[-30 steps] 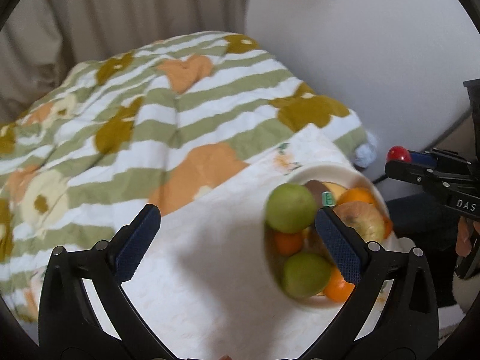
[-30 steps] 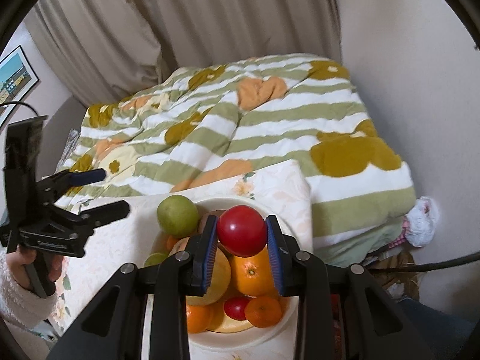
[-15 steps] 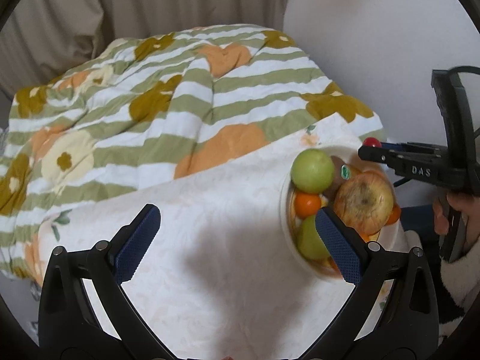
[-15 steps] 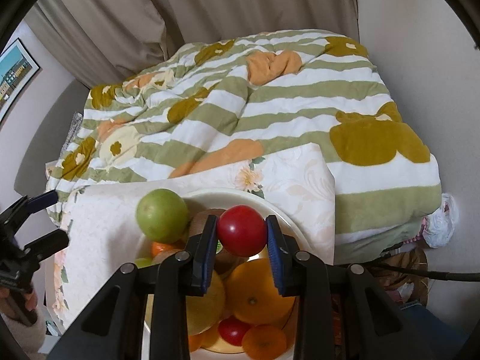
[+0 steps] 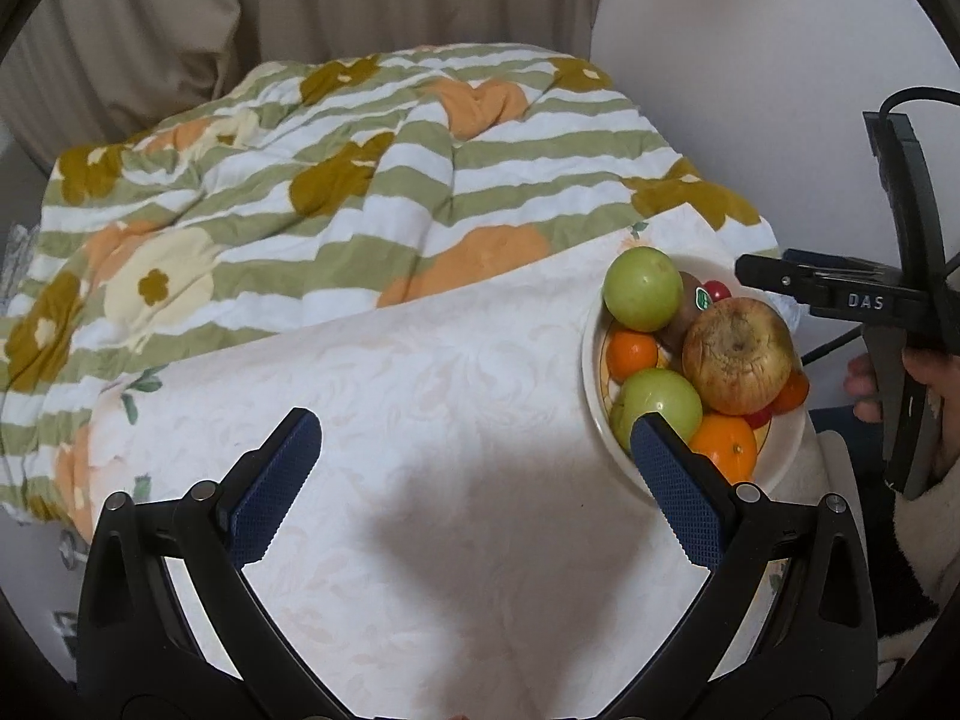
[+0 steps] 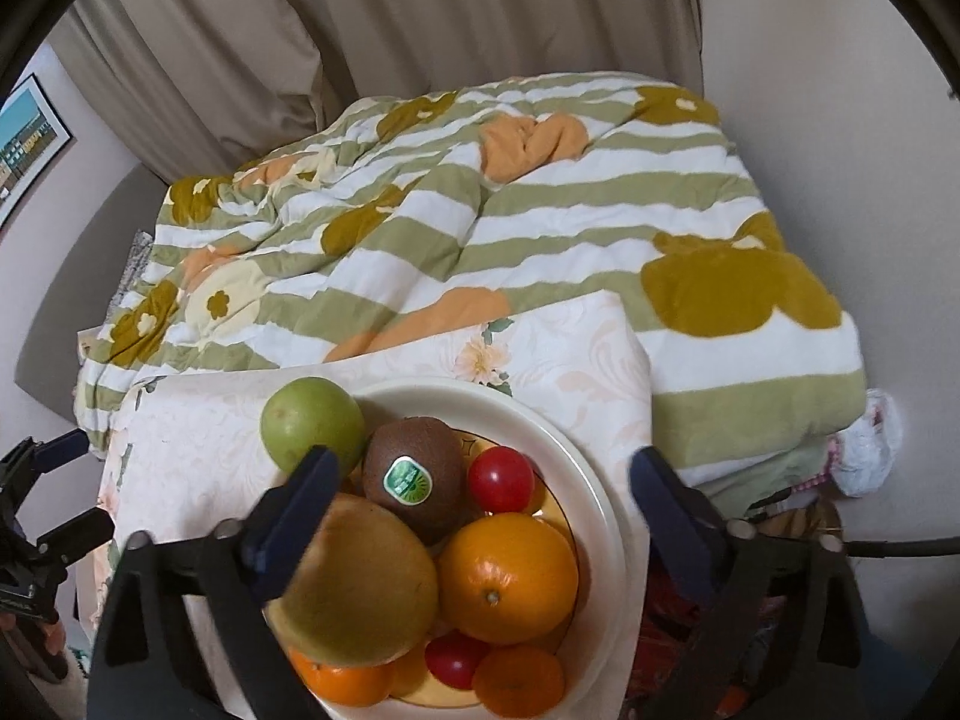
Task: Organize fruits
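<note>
The red tomato [image 6: 501, 478] lies in the cream bowl [image 6: 591, 468], tucked between the kiwi [image 6: 414, 474] and the big orange [image 6: 507, 576]. My right gripper [image 6: 480, 504] has just been opening; its jaws stand wide with nothing pressed between them. My left gripper [image 5: 474, 480] also gapes empty over the white tablecloth [image 5: 420, 420], beside the bowl. The heap looks crowded, so I judge the green apple [image 6: 312, 423] perched at the rim could roll off if I brush the pile while lifting away, and the tomato may slide deeper under the orange.
</note>
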Tool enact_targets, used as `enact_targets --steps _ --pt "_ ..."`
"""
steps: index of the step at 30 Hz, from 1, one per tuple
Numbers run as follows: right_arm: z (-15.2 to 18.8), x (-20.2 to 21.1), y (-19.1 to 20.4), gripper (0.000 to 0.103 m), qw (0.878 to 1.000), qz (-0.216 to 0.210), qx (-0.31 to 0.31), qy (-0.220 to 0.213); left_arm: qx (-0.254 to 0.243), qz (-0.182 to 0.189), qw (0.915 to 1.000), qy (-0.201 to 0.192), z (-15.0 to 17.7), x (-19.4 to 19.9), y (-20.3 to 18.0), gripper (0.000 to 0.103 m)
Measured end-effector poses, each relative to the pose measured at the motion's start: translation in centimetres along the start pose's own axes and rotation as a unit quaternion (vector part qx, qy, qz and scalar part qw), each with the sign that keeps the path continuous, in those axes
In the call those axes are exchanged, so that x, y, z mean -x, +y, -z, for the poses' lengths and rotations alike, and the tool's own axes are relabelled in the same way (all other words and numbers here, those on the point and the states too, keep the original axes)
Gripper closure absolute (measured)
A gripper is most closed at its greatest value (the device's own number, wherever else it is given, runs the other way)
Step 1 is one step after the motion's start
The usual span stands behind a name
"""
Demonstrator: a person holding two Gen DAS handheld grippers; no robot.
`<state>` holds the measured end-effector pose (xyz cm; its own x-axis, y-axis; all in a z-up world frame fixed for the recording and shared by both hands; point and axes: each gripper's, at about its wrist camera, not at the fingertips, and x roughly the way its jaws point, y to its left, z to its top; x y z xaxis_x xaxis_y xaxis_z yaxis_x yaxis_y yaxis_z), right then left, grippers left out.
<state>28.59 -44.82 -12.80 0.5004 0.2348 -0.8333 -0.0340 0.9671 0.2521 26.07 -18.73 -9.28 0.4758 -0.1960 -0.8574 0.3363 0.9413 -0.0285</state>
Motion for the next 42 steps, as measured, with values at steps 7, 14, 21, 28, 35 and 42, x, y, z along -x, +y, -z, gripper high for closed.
enact_targets --steps 7,14,21,28,35,42 --pt "0.4 5.9 4.9 0.001 0.998 0.028 0.042 -0.036 0.003 -0.008 0.9987 -0.049 0.8 5.4 1.6 0.0" --pt "3.0 12.5 11.8 0.001 0.995 0.042 0.053 -0.074 0.017 -0.043 0.9932 -0.106 3.0 12.7 3.6 0.0" --pt "7.1 17.0 17.7 0.001 0.988 0.075 0.069 -0.114 0.042 -0.077 0.9842 -0.154 6.5 18.4 5.2 0.0" --pt "9.8 18.6 20.8 0.001 0.982 0.11 0.076 -0.135 0.071 -0.082 0.9791 -0.172 10.3 21.9 6.7 0.0" --pt "11.2 18.8 22.3 0.001 0.981 0.114 0.068 -0.14 0.08 -0.083 0.9745 -0.193 12.2 23.9 8.0 0.0" --pt "11.4 19.0 22.7 0.001 0.98 0.116 0.069 -0.145 0.076 -0.088 0.9742 -0.193 12.9 24.1 8.3 0.0"
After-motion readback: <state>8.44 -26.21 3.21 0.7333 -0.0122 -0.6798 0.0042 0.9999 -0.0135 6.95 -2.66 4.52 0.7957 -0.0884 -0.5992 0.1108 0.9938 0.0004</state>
